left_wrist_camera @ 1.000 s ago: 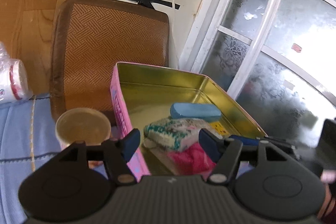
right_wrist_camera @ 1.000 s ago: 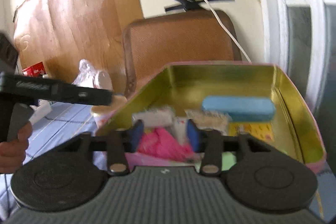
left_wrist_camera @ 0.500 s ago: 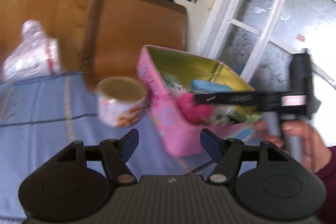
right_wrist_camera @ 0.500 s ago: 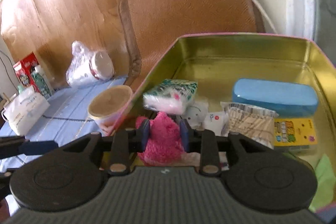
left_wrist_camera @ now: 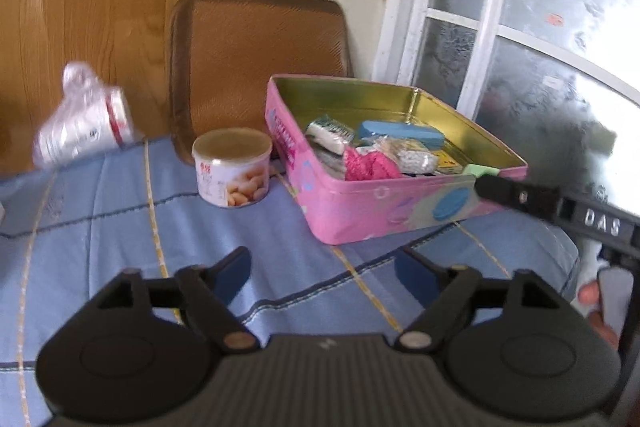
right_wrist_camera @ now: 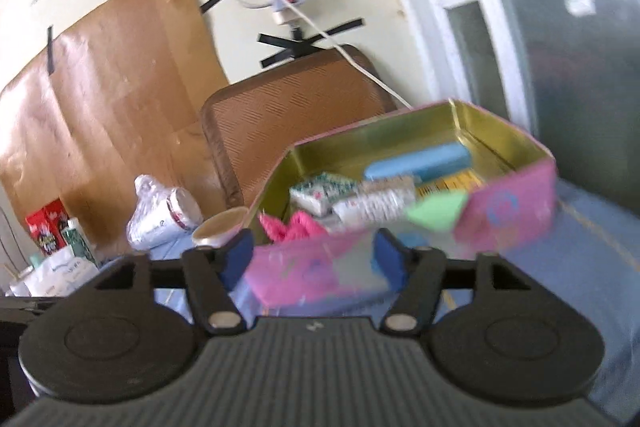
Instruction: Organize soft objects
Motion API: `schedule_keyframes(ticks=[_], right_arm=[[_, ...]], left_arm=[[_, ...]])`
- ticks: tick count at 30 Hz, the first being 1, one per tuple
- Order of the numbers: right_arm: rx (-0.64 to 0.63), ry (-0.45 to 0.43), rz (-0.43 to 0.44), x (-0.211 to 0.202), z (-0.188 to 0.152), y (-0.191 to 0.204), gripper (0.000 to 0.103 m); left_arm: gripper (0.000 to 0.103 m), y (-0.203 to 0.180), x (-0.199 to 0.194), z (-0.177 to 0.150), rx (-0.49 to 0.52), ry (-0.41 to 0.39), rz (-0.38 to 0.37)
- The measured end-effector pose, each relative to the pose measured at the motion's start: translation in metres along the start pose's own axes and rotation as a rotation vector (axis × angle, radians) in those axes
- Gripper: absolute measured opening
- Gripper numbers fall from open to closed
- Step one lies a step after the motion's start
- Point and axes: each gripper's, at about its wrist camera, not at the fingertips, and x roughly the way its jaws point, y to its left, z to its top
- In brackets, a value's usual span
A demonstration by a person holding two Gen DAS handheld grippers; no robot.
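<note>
Left wrist view: pink tin w/ gold inside sits on the blue cloth, just beside a round can, chair back behind both. In the tin: a pink fuzzy thing near the front-left, a blue case toward the back, white-green packets betw. them, a green corner at the front edge. Left gripper has just been opening; fingers wide apart over bare cloth, nothing betw. them. Right gripper also just opened; fingers released, apart, w/ only the tin's blurred front wall seen betw. them, pads not on it. Right view is smeared: packets' print unreadable, pink thing half hidden by the wall. In the left view the right gripper's black body crosses the tin's front corner, a hand cut off at the edge.
</note>
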Motion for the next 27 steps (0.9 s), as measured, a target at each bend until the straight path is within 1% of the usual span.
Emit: schedule_keyframes(ticks=[1,2,4,6,7,8,12,18,21,24,27], right_arm=[[0.016,0.004,-0.007,-0.003,-0.003,0.000,0.076],[0.030,0.010,-0.013,-0.008,-0.005,0.000,0.078],[0.052,0.022,-0.023,-0.015,-0.007,0.002,0.087],[0.055,0.017,-0.031,-0.022,-0.009,0.004,0.089],[0.050,0.011,-0.036,-0.027,-0.010,0.007,0.095],[0.045,0.003,-0.043,-0.029,-0.010,0.009,0.097],[0.033,-0.013,-0.046,-0.035,-0.012,0.016,0.103],[0.006,-0.020,-0.046,-0.037,-0.014,0.029,0.103],[-0.008,-0.029,-0.040,-0.039,-0.015,0.033,0.103],[-0.012,-0.036,-0.033,-0.041,-0.015,0.036,0.103],[-0.013,-0.043,-0.026,-0.041,-0.017,0.038,0.103]], left_arm=[[0.097,-0.004,-0.004,-0.001,0.010,-0.008,0.007],[0.102,-0.008,-0.007,-0.003,0.017,-0.015,0.017],[0.103,-0.014,-0.014,-0.006,0.026,-0.027,0.043],[0.103,-0.018,-0.021,-0.009,0.033,-0.028,0.072],[0.103,-0.019,-0.023,-0.010,0.038,-0.030,0.083],[0.103,-0.020,-0.026,-0.012,0.046,-0.031,0.101],[0.103,-0.024,-0.034,-0.016,0.072,-0.032,0.148],[0.103,-0.024,-0.042,-0.018,0.069,-0.039,0.213],[0.103,-0.022,-0.044,-0.019,0.068,-0.037,0.230],[0.103,-0.023,-0.047,-0.021,0.083,-0.056,0.262],[0.103,-0.023,-0.050,-0.022,0.090,-0.066,0.263]])
